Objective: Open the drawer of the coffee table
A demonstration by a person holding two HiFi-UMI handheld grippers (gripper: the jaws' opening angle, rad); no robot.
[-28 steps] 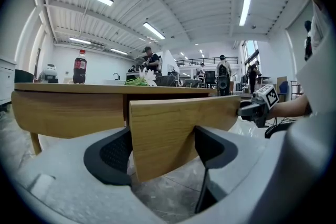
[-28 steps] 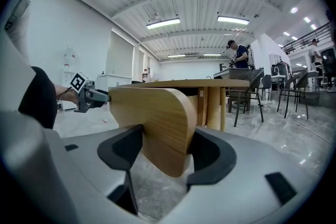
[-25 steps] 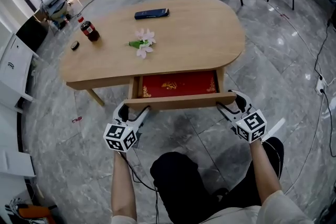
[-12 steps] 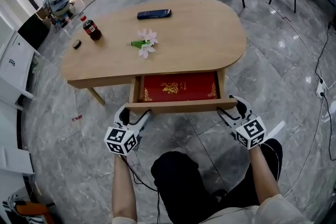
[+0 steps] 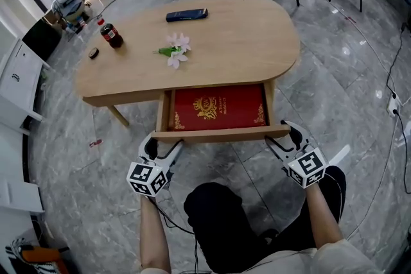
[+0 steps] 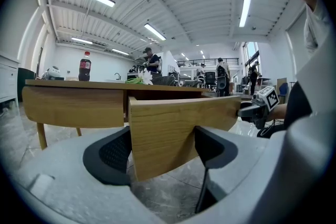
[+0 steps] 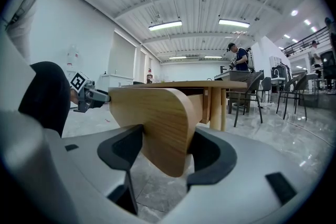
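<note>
The drawer (image 5: 218, 109) stands well out from under the oval coffee table (image 5: 237, 42), on the person's side; it is pale wood like the top, lined in red with a gold ornament. Only the head view shows that lining; the gripper views see just the front panel (image 5: 221, 134), nearly end-on. The left gripper (image 5: 165, 141) has its jaws closed on the panel's left end, the right gripper (image 5: 282, 136) on the rounded right end; in both gripper views the wood fills the gap between the pads, though how firmly they press is hard to judge. The left gripper view also catches the cola bottle (image 6: 83, 66) on the top.
</note>
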